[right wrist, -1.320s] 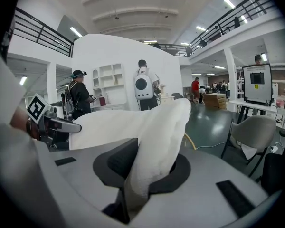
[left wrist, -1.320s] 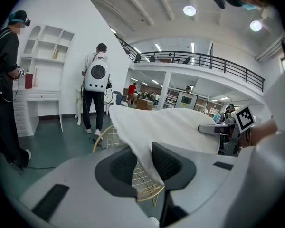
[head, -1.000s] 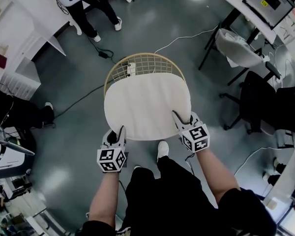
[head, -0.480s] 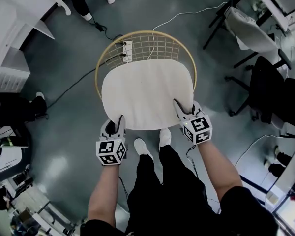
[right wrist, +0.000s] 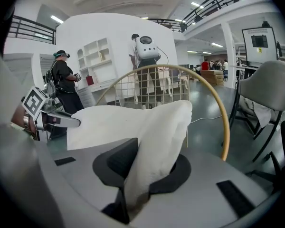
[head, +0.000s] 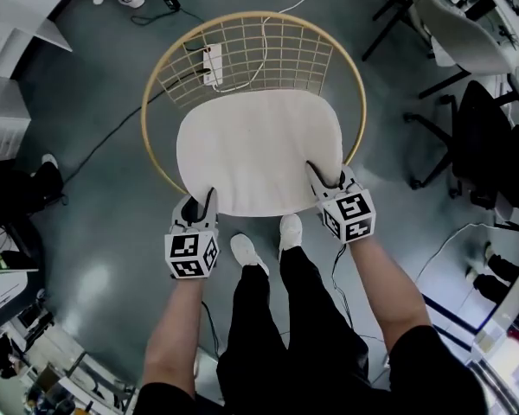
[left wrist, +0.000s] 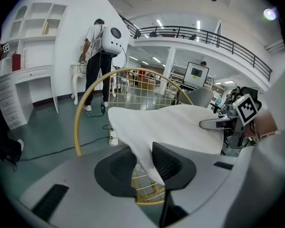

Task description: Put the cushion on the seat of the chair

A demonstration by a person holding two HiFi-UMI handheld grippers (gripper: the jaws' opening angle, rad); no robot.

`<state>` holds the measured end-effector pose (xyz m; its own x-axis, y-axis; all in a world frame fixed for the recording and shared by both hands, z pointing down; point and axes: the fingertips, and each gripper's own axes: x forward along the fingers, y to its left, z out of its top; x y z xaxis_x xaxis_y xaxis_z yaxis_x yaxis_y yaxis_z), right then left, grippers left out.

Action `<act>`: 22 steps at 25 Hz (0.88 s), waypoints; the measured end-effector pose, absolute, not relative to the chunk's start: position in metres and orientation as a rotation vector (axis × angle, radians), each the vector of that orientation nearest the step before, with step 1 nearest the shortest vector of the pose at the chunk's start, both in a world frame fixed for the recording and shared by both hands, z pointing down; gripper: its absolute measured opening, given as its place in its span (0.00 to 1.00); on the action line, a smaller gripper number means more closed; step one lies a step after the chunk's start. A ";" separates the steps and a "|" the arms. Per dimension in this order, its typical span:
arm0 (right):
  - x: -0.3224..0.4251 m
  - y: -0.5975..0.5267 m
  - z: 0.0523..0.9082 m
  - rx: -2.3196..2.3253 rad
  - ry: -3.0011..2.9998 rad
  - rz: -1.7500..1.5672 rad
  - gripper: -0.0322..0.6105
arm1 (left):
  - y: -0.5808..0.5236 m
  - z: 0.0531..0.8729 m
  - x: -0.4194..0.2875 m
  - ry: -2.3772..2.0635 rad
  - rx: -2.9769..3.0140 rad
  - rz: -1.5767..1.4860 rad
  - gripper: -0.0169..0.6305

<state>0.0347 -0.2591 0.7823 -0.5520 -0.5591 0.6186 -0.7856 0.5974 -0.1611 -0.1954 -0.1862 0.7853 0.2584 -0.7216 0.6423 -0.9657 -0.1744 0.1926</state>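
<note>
A flat white round cushion (head: 258, 150) hangs level over the chair (head: 160, 54), a round wire-mesh seat with a yellow hoop rim. My left gripper (head: 204, 199) is shut on the cushion's near-left edge, and the fabric (left wrist: 147, 158) is pinched between its black pads. My right gripper (head: 322, 176) is shut on the near-right edge, with a thick fold of cushion (right wrist: 154, 146) filling its jaws. The chair's rim (left wrist: 85, 103) arcs behind the cushion in both gripper views. The cushion hides most of the seat mesh.
A white power strip (head: 213, 63) and cables lie on the grey floor under the chair. Black office chairs (head: 480, 137) stand at the right, a white cabinet (head: 4, 102) at the left. A person with a white backpack (left wrist: 102, 46) stands beyond the chair. My shoes (head: 287, 232) are just before it.
Both grippers have come down with the cushion, which now sits lower and closer over the chair's hoop. The chair looks larger and fills more of the head view.
</note>
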 end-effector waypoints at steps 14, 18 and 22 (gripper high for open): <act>0.025 -0.272 0.883 1.053 -2.199 0.580 0.19 | -0.192 0.877 -0.200 -1.482 1.927 0.636 0.21; 0.029 -0.272 0.896 1.075 -2.163 0.604 0.19 | -0.187 0.891 -0.201 -1.481 1.886 0.627 0.21; 0.032 -0.273 0.905 1.103 -2.115 0.633 0.20 | -0.183 0.900 -0.201 -1.463 1.840 0.625 0.22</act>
